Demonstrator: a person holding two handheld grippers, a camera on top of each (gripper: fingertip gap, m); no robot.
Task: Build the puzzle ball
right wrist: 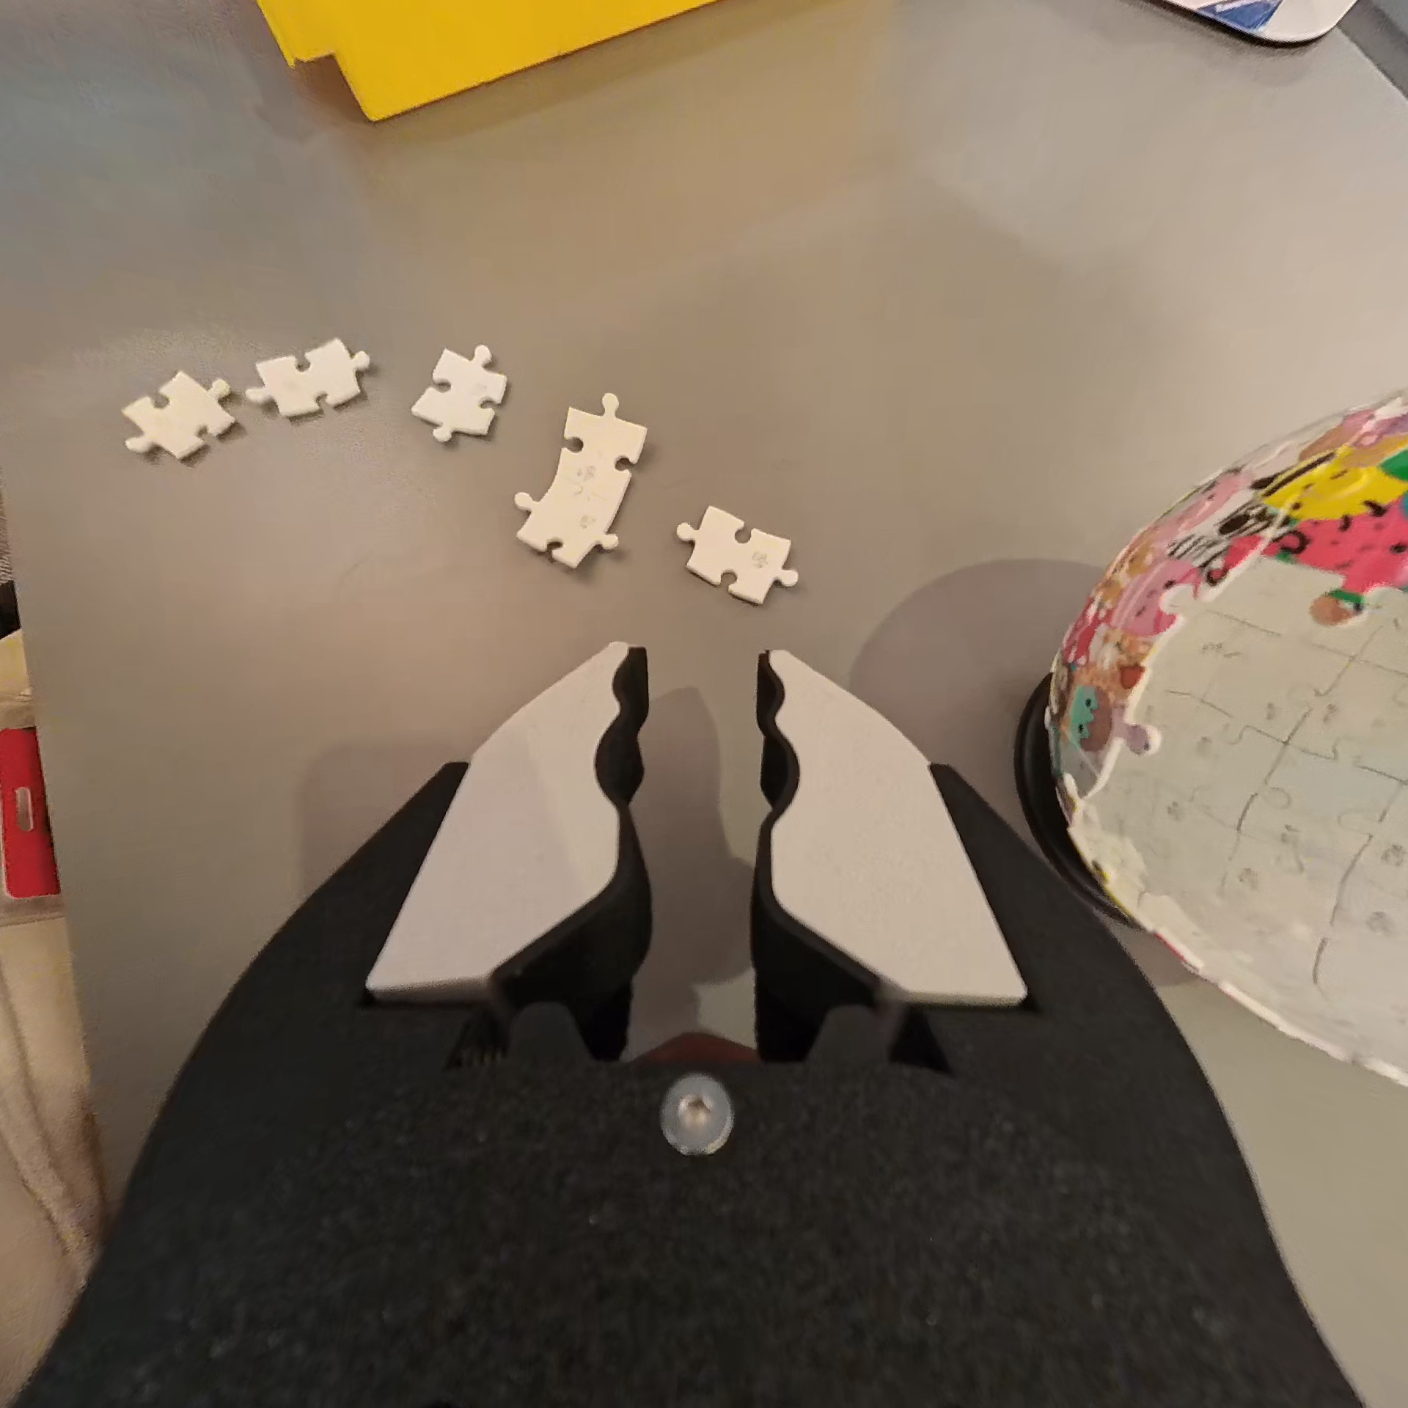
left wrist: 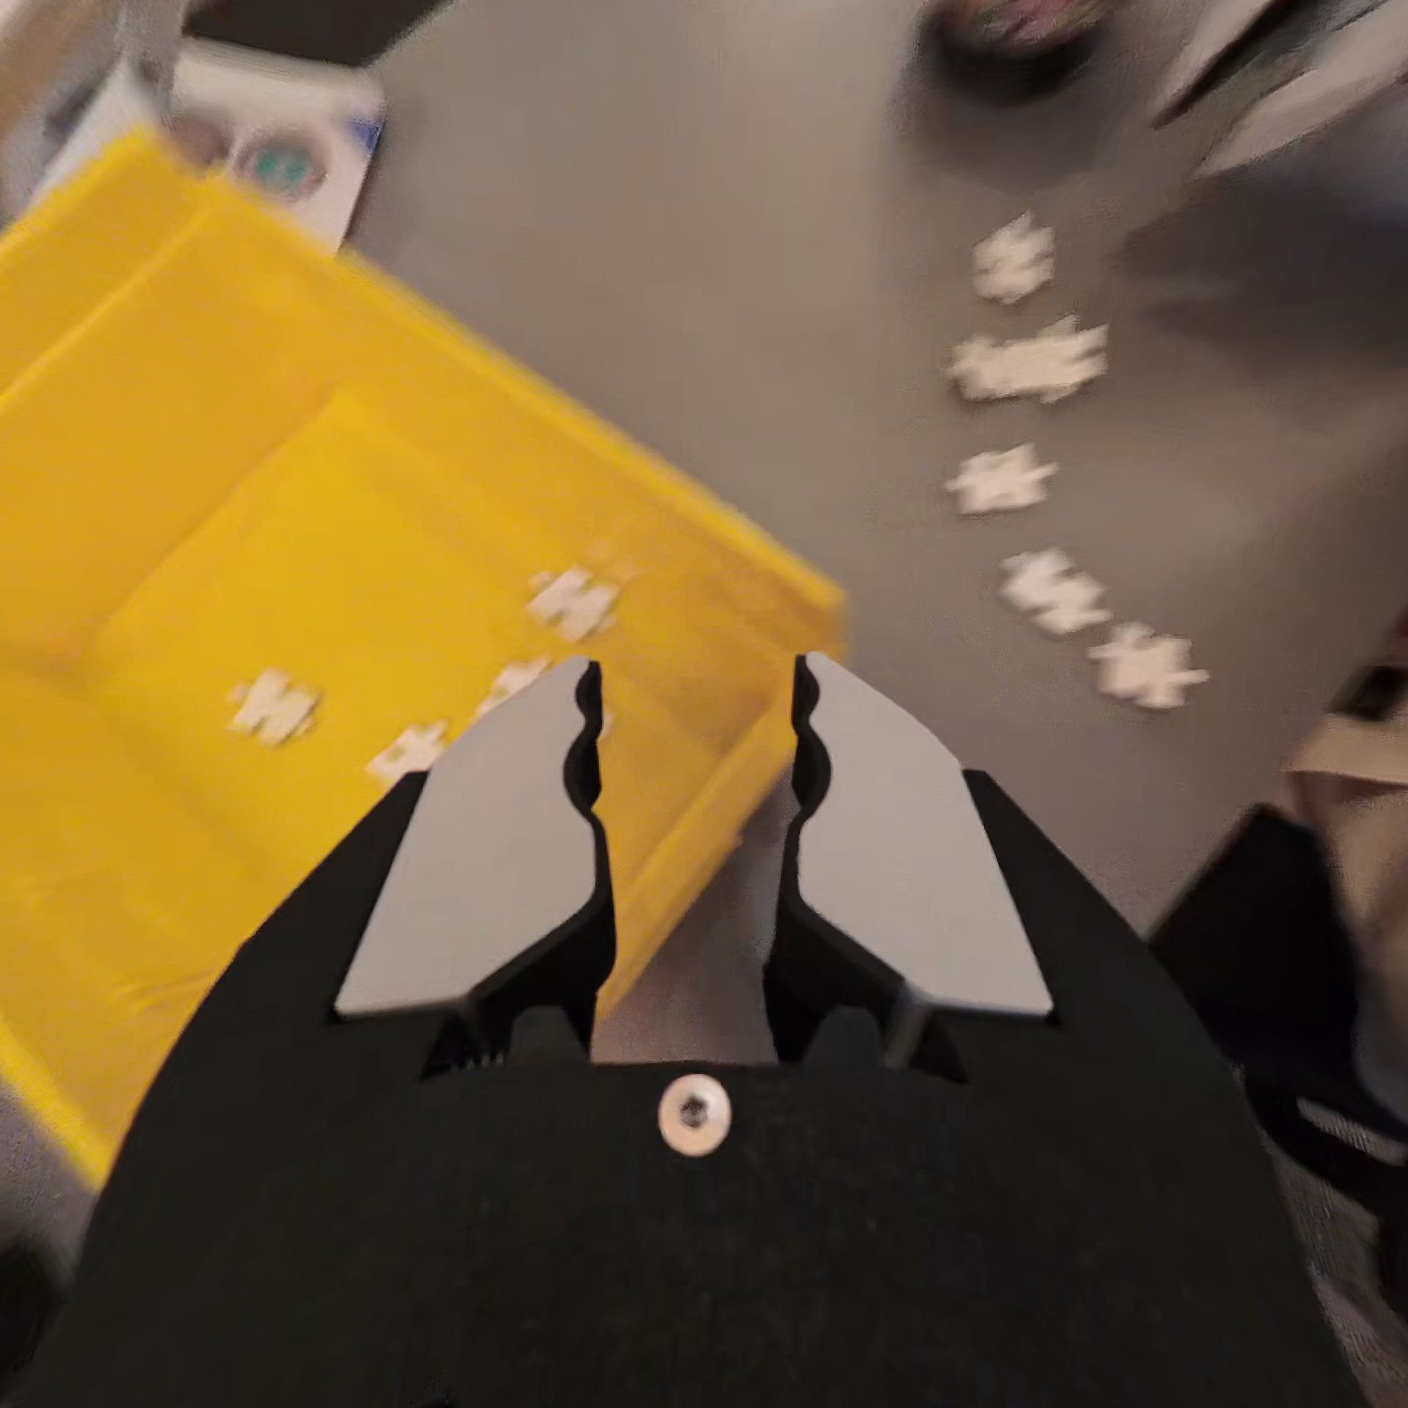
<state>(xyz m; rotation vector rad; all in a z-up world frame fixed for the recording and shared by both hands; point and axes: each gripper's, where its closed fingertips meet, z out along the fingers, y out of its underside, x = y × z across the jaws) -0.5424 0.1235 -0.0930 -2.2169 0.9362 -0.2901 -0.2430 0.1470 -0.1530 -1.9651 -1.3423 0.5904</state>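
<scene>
The half-built puzzle ball sits on a dark ring stand at the right, colourful outside and white inside. Several white puzzle pieces lie face down in a row on the grey table, the nearest just ahead of my right gripper, which is open and empty. My left gripper is open and empty above the near corner of a yellow tray holding several white pieces. The row of loose pieces shows blurred to its right.
A white box with round pictures stands behind the yellow tray. The yellow tray's corner is at the top of the right wrist view. A red-and-beige object lies at the table's left edge. About 30 cm separates my left fingertips from my right.
</scene>
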